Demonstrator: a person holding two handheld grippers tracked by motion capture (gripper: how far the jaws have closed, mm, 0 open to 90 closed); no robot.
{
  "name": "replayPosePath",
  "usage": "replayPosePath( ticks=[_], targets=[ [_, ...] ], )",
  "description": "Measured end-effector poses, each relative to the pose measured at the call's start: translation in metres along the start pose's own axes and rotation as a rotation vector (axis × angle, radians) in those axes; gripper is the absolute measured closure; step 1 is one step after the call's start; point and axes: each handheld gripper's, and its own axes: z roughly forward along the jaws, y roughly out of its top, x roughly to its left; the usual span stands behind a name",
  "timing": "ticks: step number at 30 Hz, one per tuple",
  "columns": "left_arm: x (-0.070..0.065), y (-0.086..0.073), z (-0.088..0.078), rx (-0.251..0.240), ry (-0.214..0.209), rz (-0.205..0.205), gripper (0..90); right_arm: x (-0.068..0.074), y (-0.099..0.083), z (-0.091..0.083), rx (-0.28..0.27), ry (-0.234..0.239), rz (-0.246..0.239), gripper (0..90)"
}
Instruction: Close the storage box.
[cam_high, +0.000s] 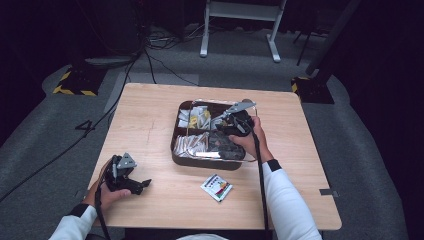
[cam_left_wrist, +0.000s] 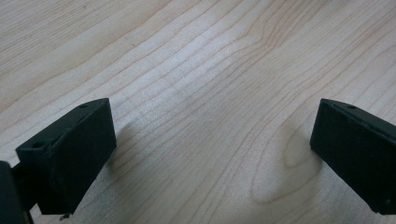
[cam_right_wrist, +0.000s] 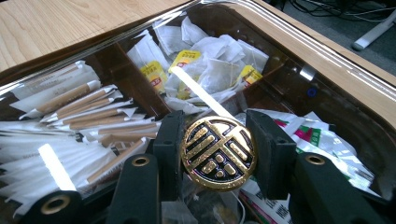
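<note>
Right tool (cam_right_wrist: 217, 154) is clamped on the gold knob (cam_right_wrist: 218, 153) of the box's clear lid (cam_right_wrist: 261, 28); left tool (cam_left_wrist: 212, 154) sits wide open over bare worktop (cam_left_wrist: 196, 93).

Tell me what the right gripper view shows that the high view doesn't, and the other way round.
Up close, the right gripper view gives the gold knob with its raised pattern, clamped between the jaws of the right gripper on a clear lid. It also gives the yellow tags on the tea bags and the paper-wrapped sticks. The high view gives the left gripper resting on the table and a loose packet lying in front of the tray. Both share the compartmented tray and the right gripper over it.
</note>
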Motion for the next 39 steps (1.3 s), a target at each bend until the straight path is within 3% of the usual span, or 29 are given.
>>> replayPosePath(
  ticks=[24,39],
  targets=[
    [0.000,0.000,0.000,0.000,0.000,0.000,0.5,0.009,0.015,0.031,0.023,-0.012,0.007,59.7],
    [0.000,0.000,0.000,0.000,0.000,0.000,0.5,0.012,0.015,0.050,0.032,-0.018,0.030,59.6]
  ],
)
